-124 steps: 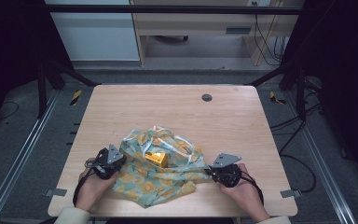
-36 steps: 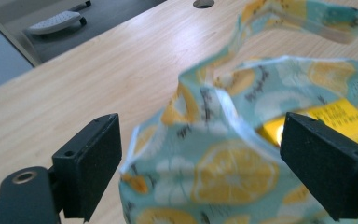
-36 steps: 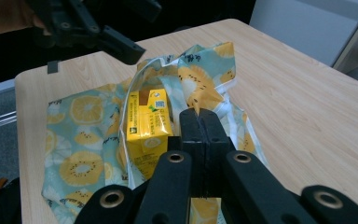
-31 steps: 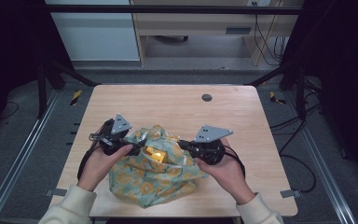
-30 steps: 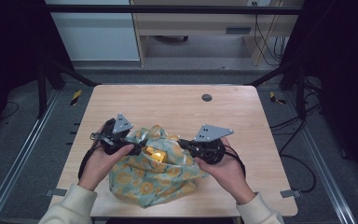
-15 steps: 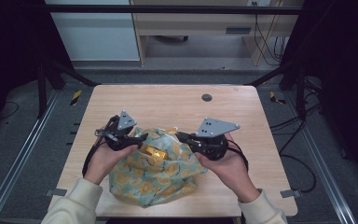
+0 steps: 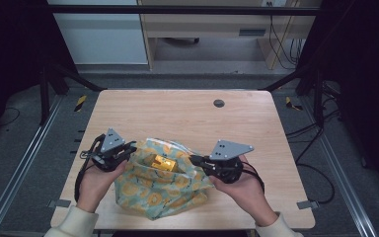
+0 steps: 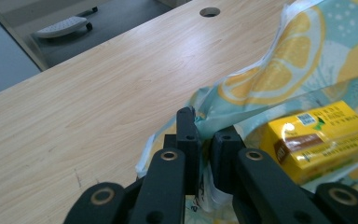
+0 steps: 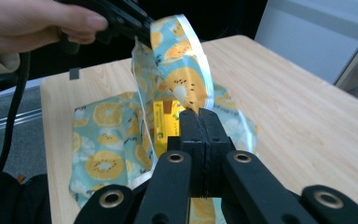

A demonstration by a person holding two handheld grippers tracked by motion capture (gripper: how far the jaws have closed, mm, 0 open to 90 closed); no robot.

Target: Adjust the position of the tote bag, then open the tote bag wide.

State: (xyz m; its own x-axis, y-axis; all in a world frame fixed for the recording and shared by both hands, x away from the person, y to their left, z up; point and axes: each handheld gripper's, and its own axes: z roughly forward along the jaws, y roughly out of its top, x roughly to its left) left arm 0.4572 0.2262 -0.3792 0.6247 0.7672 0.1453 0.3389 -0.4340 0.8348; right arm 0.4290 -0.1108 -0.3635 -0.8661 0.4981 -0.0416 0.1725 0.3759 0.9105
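A lemon-print bag [image 7: 164,193] lies on the table's near half with its mouth held up and open. A yellow box [image 7: 161,162] sits inside it [image 8: 317,135] [image 9: 164,122]. My left gripper [image 7: 130,148] is at the bag's left rim; its jaws have just been closing and now pinch the bag's edge [image 8: 204,135]. My right gripper [image 7: 195,159] is shut on the bag's right rim [image 9: 199,122]. In the right gripper view the left gripper [image 9: 137,25] holds the far rim up, with a hand around it.
The wooden table [image 7: 177,116] has a round cable hole [image 7: 219,103] near its far edge. Metal frame rails run along both sides on the floor. A cabinet and a desk stand beyond the table.
Both grippers have come slightly toward the near edge and apart, which stretches the bag's mouth wider. The left jaws, open a second ago, have closed on the bag's edge.
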